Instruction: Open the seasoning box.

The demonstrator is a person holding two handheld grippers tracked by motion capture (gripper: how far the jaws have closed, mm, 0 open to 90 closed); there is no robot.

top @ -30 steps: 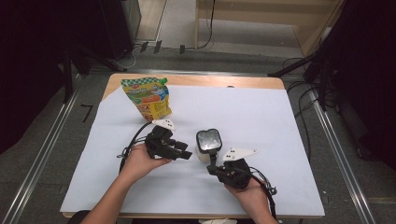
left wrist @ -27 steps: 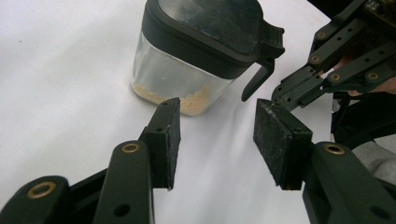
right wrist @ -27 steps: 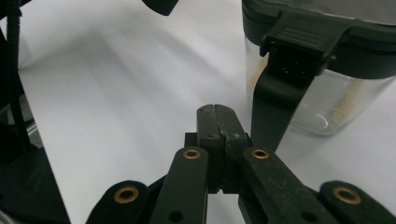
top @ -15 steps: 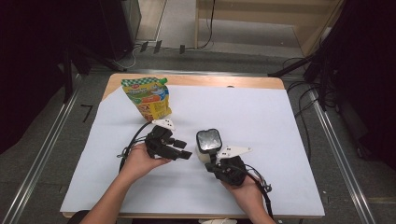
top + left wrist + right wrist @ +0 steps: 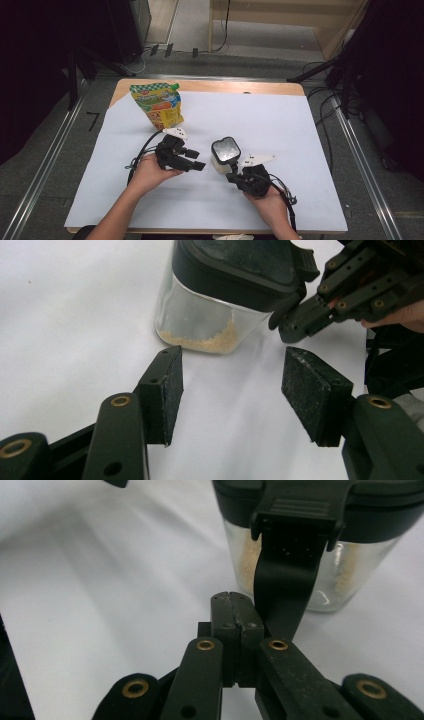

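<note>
A clear jar (image 5: 226,155) with a black lid (image 5: 235,260) stands on the white sheet (image 5: 280,125) over the counter (image 5: 210,86), near its middle, with a little tan powder (image 5: 205,341) at its bottom. The right gripper (image 5: 237,615) sits just beside the jar's hanging lid latch (image 5: 292,545), its fingers closed together on nothing. The left gripper (image 5: 232,385) lies just beside the jar on its other side, its fingers having just been opening, apart with nothing between them. A colourful pouch (image 5: 157,104) stands farther back on the sheet.

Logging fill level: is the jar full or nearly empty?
Nearly empty: the jar holds just a thin layer of tan grains at its bottom.
</note>
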